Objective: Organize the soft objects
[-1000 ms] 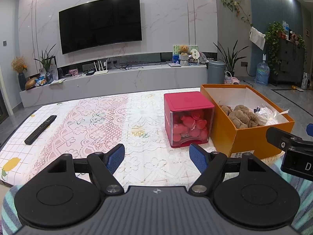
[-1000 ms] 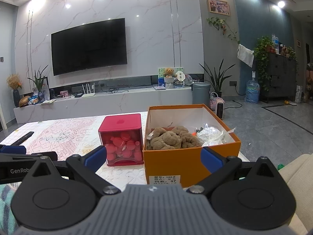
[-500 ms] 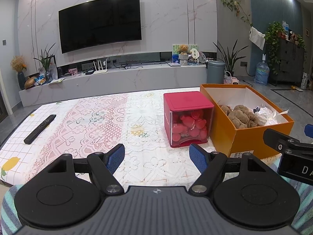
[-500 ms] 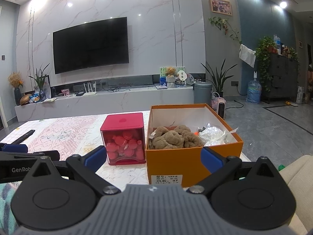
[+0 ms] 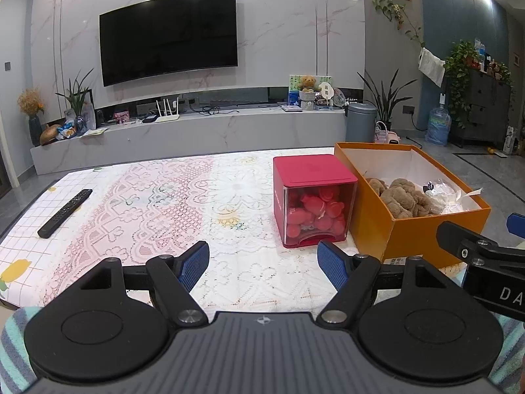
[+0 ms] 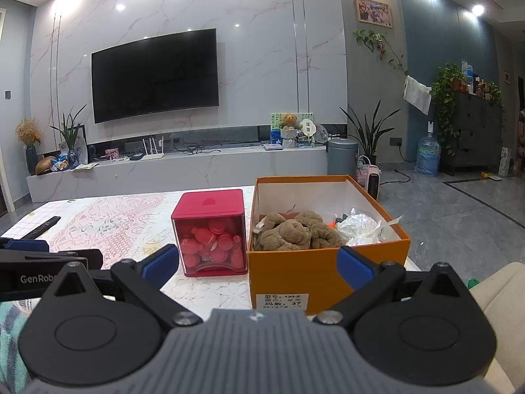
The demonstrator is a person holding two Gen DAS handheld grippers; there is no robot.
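An open orange box (image 5: 423,229) (image 6: 295,274) stands at the table's right end and holds a brown plush toy (image 5: 405,198) (image 6: 295,234) and crinkled clear wrapping (image 6: 364,226). A red cube box (image 5: 313,202) (image 6: 211,231) with a clear front, full of pink soft pieces, stands just left of it. My left gripper (image 5: 262,264) is open and empty, low over the near table edge, short of the red box. My right gripper (image 6: 257,264) is open and empty, in front of the orange box. The right gripper's side shows in the left wrist view (image 5: 485,256).
A black remote (image 5: 65,212) lies at the table's left. The lace tablecloth (image 5: 147,203) covers the table. A TV console (image 5: 197,131) and wall TV stand behind. A grey bin (image 6: 343,156) and water jug (image 6: 426,156) stand on the floor at right.
Both grippers have drifted only slightly; the right one has edged a little towards the orange box. Both stay open and empty.
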